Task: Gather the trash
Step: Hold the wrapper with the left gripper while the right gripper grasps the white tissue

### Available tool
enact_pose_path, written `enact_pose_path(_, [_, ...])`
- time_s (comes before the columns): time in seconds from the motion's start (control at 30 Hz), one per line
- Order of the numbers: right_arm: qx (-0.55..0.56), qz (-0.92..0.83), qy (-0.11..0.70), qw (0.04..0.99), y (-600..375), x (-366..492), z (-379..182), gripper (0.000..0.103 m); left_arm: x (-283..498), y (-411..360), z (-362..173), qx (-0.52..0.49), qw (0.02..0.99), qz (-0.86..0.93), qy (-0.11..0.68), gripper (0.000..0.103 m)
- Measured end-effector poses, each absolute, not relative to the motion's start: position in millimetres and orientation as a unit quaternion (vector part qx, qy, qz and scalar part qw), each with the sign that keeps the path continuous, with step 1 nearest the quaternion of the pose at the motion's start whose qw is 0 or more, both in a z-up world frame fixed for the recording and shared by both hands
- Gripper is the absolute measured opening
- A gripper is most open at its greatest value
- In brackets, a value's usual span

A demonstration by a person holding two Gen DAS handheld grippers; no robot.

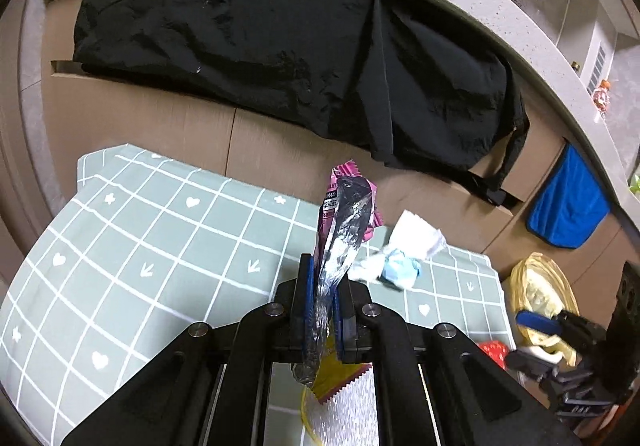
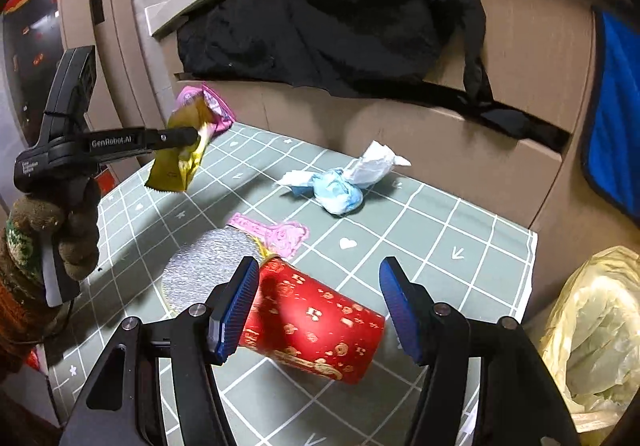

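Left gripper (image 2: 191, 137): seen from the side in the right wrist view, at far left, gripped by a gloved hand (image 2: 60, 230); its fingers (image 1: 307, 298) are pinched narrow on a snack wrapper.
Snack wrapper (image 1: 340, 242): held up clear of the tabletop; purple and silver in the left wrist view, gold and pink from the other side (image 2: 188, 150). Its lower end runs down behind the fingers, and the print is too small to read.
Foil lid (image 2: 208, 266): silvery disc flat on the tabletop, partly covered by the red cup and the right gripper's left finger.
Pink scrap (image 2: 276, 232): flat on the tabletop just beyond the red cup; what it is cannot be told.
Red cup (image 2: 316, 330): lying on its side on the tabletop, between the right fingers, its left end behind one blue pad.
Right gripper (image 2: 320, 310): fingers spread wide either side of the red cup; contact cannot be told.
Crumpled tissue (image 2: 344, 182): white and blue wad, farther back on the tabletop.
Tabletop (image 2: 460, 230): green checked cloth; near edge cut off.
Yellow bag (image 2: 596, 326): off the right edge of the tabletop, cropped by the frame.
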State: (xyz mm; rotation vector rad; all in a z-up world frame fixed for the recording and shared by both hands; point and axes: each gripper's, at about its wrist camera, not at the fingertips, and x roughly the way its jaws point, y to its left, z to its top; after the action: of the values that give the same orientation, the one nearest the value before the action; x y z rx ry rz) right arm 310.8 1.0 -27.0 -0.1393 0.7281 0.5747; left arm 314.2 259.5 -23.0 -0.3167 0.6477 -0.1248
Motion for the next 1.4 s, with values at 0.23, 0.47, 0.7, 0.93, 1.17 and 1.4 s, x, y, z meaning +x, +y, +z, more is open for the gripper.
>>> enact_pose_path(0.23, [-0.056, 0.289, 0.358, 0.886, 10.7, 340.0, -11.1, 0.06, 295.3, 255.0, -36.0, -0.159, 0.927, -0.059, 0.333, 0.009])
enact_pose_path(0.47, [-0.169, 0.327, 0.335, 0.867, 35.3, 405.8, -18.7, 0.057, 293.2, 252.6, -40.2, -0.16, 0.925, -0.063, 0.339, 0.009])
enact_pose_path(0.7, [-0.087, 0.332, 0.378, 0.86, 26.9, 469.3, -47.8, 0.057, 320.1, 254.5, -46.2, -0.162, 0.92, -0.067, 0.351, 0.009])
enact_pose_path(0.93, [-0.086, 0.392, 0.409, 0.82, 47.8, 470.3, -74.9, 0.059, 336.0, 260.3, -47.5, -0.168, 0.918, -0.069, 0.351, 0.009])
enact_pose_path(1.17, [-0.158, 0.427, 0.428, 0.781, 82.1, 447.6, -87.9, 0.052, 339.2, 261.2, -51.0, -0.184, 0.912, -0.069, 0.359, 0.009])
enact_pose_path(1.4, [-0.09, 0.396, 0.404, 0.82, 54.1, 438.4, -63.3, 0.033, 327.7, 249.3, -34.7, -0.175, 0.919, -0.07, 0.345, 0.009])
